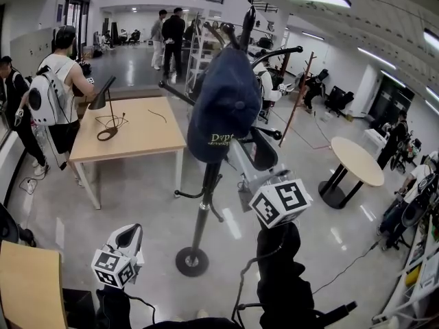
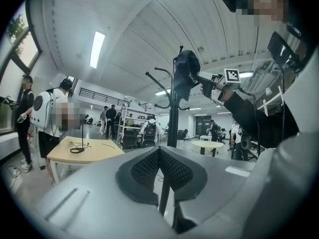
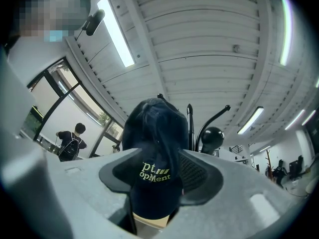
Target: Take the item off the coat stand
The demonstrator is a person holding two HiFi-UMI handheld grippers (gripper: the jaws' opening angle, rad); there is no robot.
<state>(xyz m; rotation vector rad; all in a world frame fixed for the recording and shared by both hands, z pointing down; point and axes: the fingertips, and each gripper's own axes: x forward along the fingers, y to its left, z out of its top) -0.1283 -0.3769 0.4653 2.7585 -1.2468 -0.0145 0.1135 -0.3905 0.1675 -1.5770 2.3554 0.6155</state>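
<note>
**A:** Item one, left gripper?
**B:** Left gripper (image 1: 127, 236): held low at the person's left and pointing level, with its marker cube behind the jaws. The jaws are together, pads meeting at the tips, with nothing between them.
**A:** Item two, right gripper?
**B:** Right gripper (image 1: 255, 148): raised higher than the left and tilted upward. The jaws are wide apart. A cap (image 3: 154, 148) stands between them, ungripped.
**A:** Arms?
**B:** Right arm (image 1: 278, 273): black sleeve, stretched forward and up. Left arm (image 1: 113, 307): black sleeve, low, only partly in view.
</note>
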